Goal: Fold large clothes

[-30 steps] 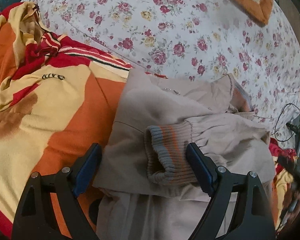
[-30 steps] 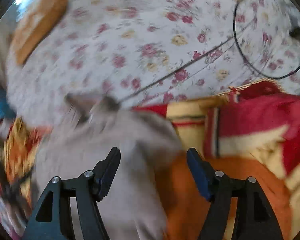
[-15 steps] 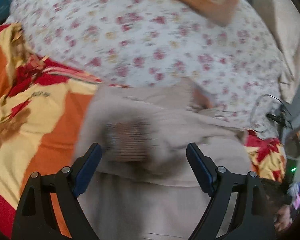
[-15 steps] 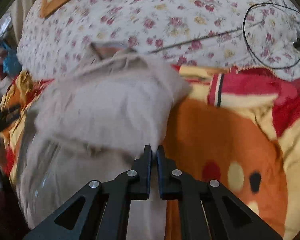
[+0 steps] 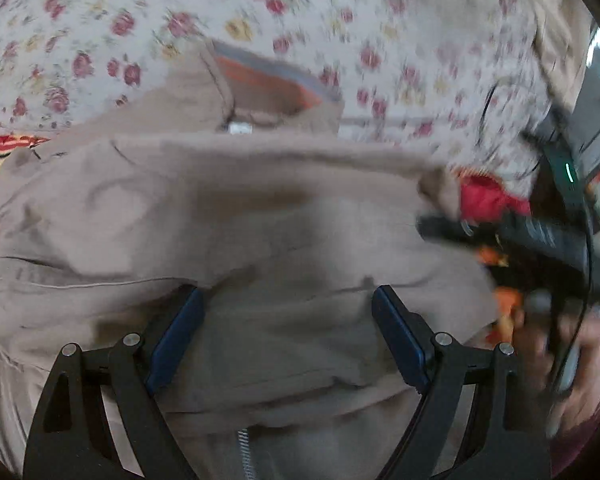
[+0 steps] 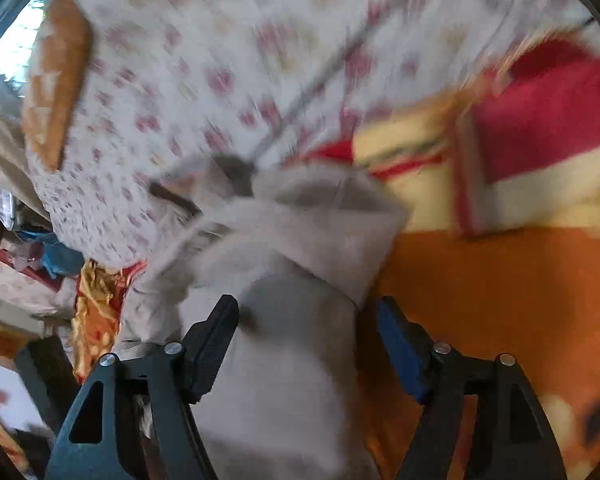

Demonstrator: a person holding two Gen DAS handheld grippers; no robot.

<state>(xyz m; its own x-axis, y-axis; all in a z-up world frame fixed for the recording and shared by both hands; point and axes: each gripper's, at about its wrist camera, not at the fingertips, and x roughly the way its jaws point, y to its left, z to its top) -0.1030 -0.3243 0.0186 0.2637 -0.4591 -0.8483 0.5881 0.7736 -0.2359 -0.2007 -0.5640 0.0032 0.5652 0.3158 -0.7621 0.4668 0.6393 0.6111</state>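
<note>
A beige jacket [image 5: 228, 216] with a striped orange and grey collar [image 5: 268, 80] lies folded on the bed and fills the left wrist view. My left gripper [image 5: 288, 332] is open just above its lower part, touching nothing that I can see. In the right wrist view the jacket [image 6: 300, 264] lies at centre, its right edge on the orange blanket. My right gripper [image 6: 308, 340] is open over that edge. The other gripper [image 5: 540, 240] shows blurred at the jacket's right side.
An orange, yellow and red blanket [image 6: 500, 288] lies under and right of the jacket. A floral bedspread [image 5: 140, 12] covers the bed behind. A black cable [image 6: 320, 76] crosses it. An orange cushion [image 6: 56, 76] sits at the far left.
My right gripper was shut on the jacket's edge half a second ago and has opened. My left gripper stayed open and moved closer over the jacket. Both views are blurred by motion.
</note>
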